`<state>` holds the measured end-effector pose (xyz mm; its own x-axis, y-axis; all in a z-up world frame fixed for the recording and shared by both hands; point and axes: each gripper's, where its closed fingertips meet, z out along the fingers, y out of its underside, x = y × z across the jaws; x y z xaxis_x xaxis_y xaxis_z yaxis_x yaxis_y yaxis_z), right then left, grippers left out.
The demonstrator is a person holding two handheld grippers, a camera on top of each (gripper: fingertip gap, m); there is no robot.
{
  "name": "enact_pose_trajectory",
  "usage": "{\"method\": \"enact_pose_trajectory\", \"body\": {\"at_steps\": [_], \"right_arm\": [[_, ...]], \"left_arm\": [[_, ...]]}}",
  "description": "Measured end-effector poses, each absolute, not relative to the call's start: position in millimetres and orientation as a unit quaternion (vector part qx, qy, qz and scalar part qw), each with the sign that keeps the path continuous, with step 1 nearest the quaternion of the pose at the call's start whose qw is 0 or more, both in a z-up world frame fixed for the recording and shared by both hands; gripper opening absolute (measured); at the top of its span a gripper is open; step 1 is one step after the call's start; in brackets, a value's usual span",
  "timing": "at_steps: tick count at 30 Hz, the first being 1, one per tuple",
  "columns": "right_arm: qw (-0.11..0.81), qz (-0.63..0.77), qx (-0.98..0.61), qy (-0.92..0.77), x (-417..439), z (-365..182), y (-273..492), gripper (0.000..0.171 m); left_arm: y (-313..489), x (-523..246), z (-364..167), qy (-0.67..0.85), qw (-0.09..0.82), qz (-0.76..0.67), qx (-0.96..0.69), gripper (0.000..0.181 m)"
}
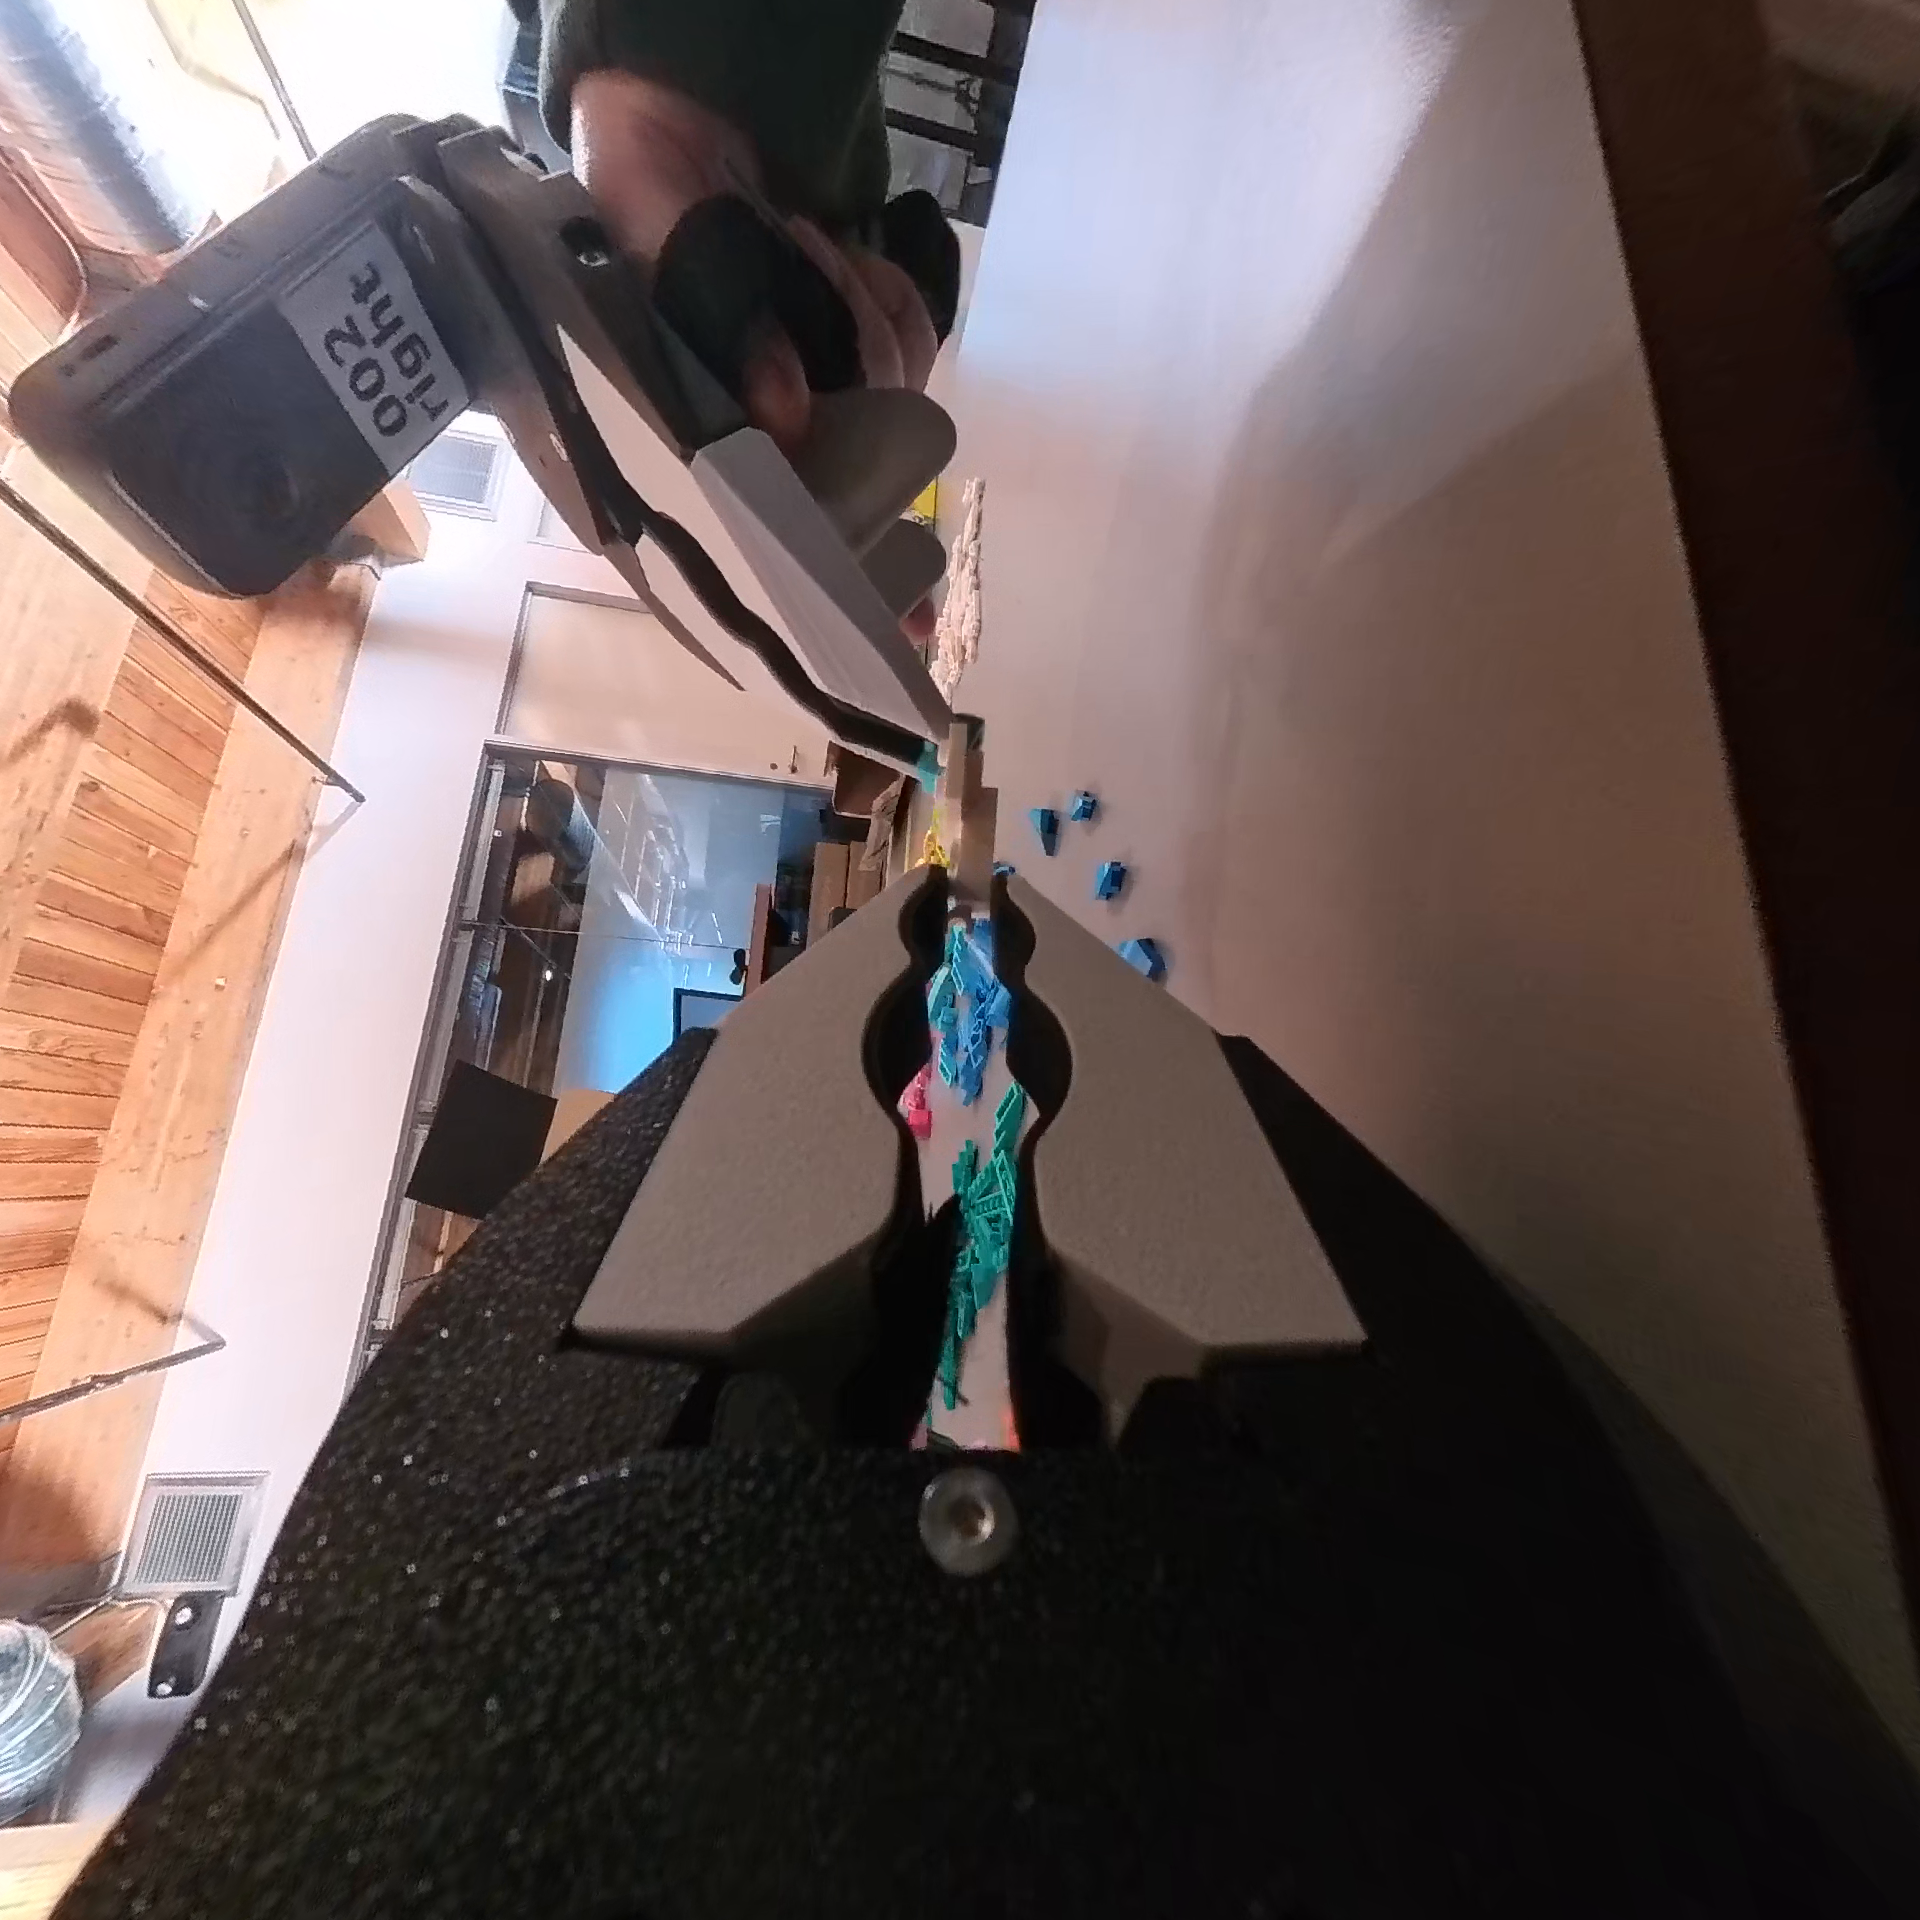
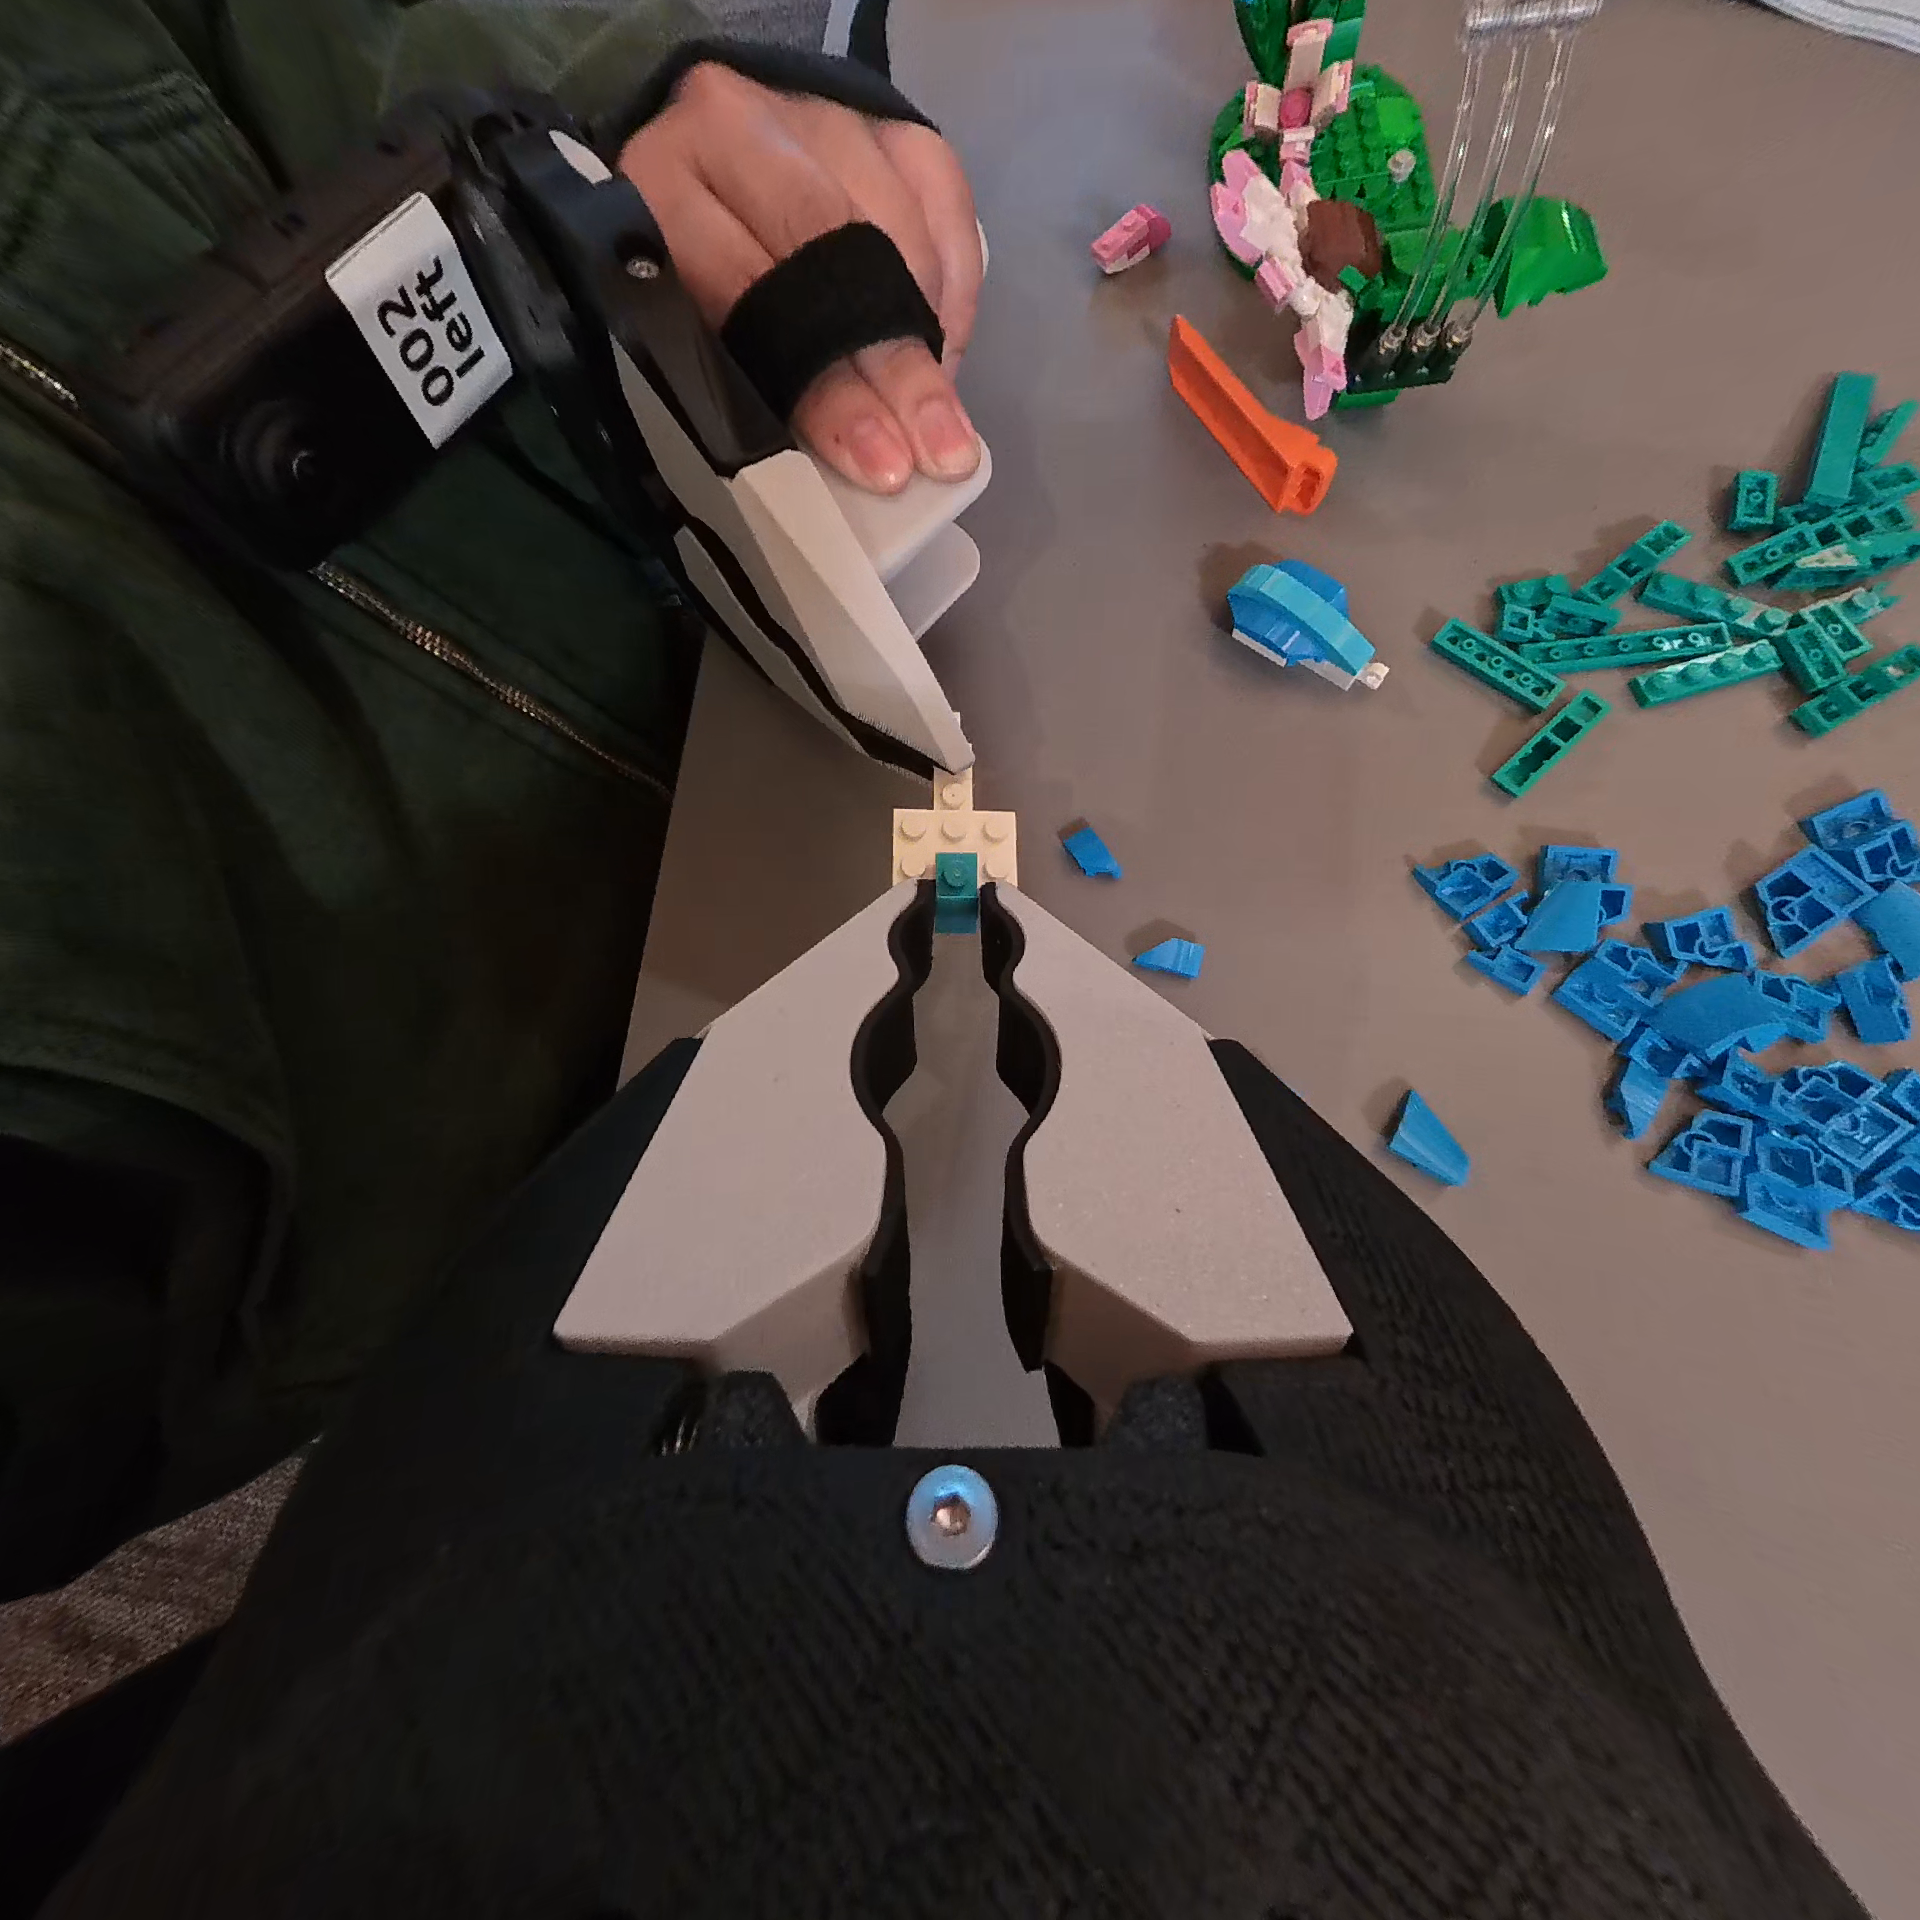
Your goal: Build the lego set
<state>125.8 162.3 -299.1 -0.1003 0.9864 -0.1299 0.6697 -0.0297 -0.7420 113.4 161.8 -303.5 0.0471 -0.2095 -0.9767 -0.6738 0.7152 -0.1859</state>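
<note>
Now a small cream plate assembly [image 2: 954,840] is held above the grey table [image 2: 1143,1039] between the two tools. The left gripper [image 2: 951,764] is clenched on the narrow studded tab at the assembly's far end, and the person's left hand [image 2: 831,260], with a black strap across two fingers, is wrapped around its handle. The right gripper [image 2: 954,904] is closed on a small teal brick [image 2: 954,891], which is pressed onto the near edge of the cream plate, studs up. In the left wrist view the cream plate [image 1: 971,821] is seen edge-on, pinched between the left gripper's tips [image 1: 971,883], with the right gripper [image 1: 940,732] met at its far end.

To the right on the table, a heap of blue sloped pieces [image 2: 1714,1029] is spread out, with a few strays [image 2: 1089,852] lying nearer the assembly. Beyond it a pile of teal plates [image 2: 1704,613] is scattered. A small blue built piece [image 2: 1299,618] sits apart, an orange brick separator [image 2: 1247,431] lies beyond that, and a finished green plant model with pink flowers [image 2: 1351,208] stands at the far edge, a loose pink piece [image 2: 1130,239] beside it.
</note>
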Motion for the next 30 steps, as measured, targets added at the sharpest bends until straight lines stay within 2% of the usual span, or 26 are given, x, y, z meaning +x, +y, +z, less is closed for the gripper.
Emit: {"method": "enact_pose_trajectory", "body": {"at_steps": [17,30], "right_arm": [[0.193,0.322,-0.625,-0.684,117.1,-295.7,159.5,0.007],[0.179,0.313,-0.615,-0.701,121.3,-295.0,153.6,0.016]], "left_arm": [[160.3,115.4,-304.7,0.672,0.641,0.195,-0.315,0.004],[161.6,115.4,-303.9,0.672,0.642,0.197,-0.313,0.005]]}}
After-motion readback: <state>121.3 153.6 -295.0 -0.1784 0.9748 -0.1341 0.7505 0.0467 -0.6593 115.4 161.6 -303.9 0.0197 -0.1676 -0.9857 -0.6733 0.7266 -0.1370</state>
